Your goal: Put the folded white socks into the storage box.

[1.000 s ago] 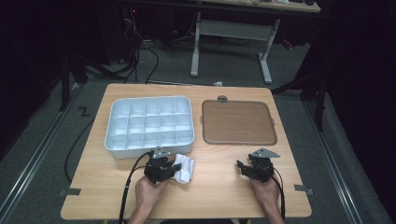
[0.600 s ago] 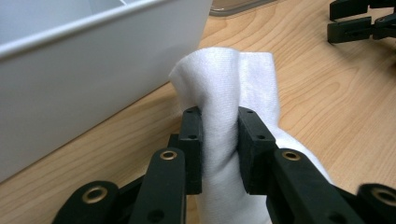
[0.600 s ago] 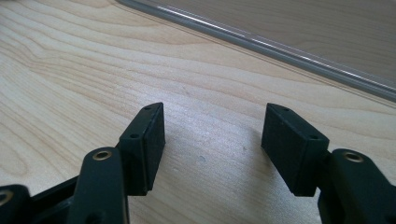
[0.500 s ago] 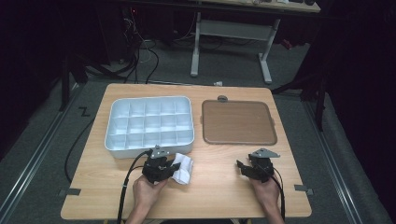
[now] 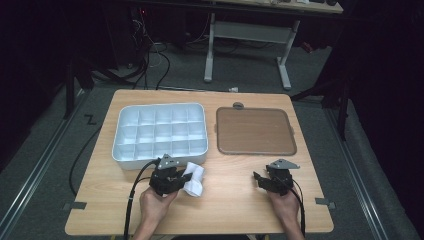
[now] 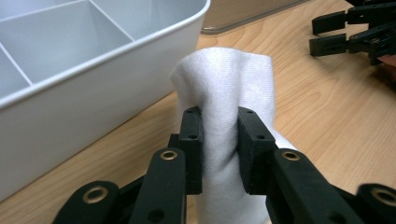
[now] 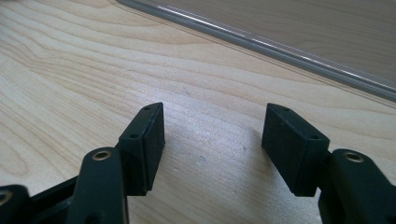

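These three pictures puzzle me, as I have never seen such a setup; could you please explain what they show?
There is no robot here: a person sits at a wooden table and holds a hand tool with two black jaws in each hand. The wide picture comes from a camera above, looking down on the table. The other two come from small cameras riding on the tools and looking along their jaws.

On the table lie a white divided tray and, to its right, a flat brown lid.

The left gripper is closed on a white cloth just in front of the tray. The right gripper rests near the lid with its jaws open and nothing between them.
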{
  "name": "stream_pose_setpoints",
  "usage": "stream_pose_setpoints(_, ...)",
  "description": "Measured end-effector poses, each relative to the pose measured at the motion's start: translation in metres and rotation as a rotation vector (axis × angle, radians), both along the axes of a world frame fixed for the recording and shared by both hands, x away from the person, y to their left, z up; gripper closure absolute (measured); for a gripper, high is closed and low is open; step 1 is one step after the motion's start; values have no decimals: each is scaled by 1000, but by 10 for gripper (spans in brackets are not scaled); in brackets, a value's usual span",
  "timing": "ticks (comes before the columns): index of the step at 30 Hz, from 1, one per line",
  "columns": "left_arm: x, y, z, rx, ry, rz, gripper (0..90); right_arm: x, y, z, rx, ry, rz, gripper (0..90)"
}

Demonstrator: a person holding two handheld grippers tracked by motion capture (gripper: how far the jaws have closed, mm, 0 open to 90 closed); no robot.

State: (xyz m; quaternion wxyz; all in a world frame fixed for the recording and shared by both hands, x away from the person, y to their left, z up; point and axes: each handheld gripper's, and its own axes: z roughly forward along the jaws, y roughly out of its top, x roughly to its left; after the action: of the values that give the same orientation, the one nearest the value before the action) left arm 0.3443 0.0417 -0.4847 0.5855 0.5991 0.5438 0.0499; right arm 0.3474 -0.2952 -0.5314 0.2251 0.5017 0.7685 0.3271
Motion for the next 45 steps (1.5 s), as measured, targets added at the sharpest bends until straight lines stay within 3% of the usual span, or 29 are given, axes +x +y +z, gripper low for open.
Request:
stream_pose_setpoints(15,2,5,22,-44,-6,-9,745,0,0,0,0,0,1,397)
stream_pose_setpoints(18,3,6,25,-30,-13,-19,745,0,0,0,0,0,1,397)
stream_pose_setpoints(24,6,8,36,-48,-18,-26,745,0,0,0,1,0,0,397)
stream_pose_setpoints(45,34,18,72,-111,-35,-20,745,0,0,0,2,1,3,394)
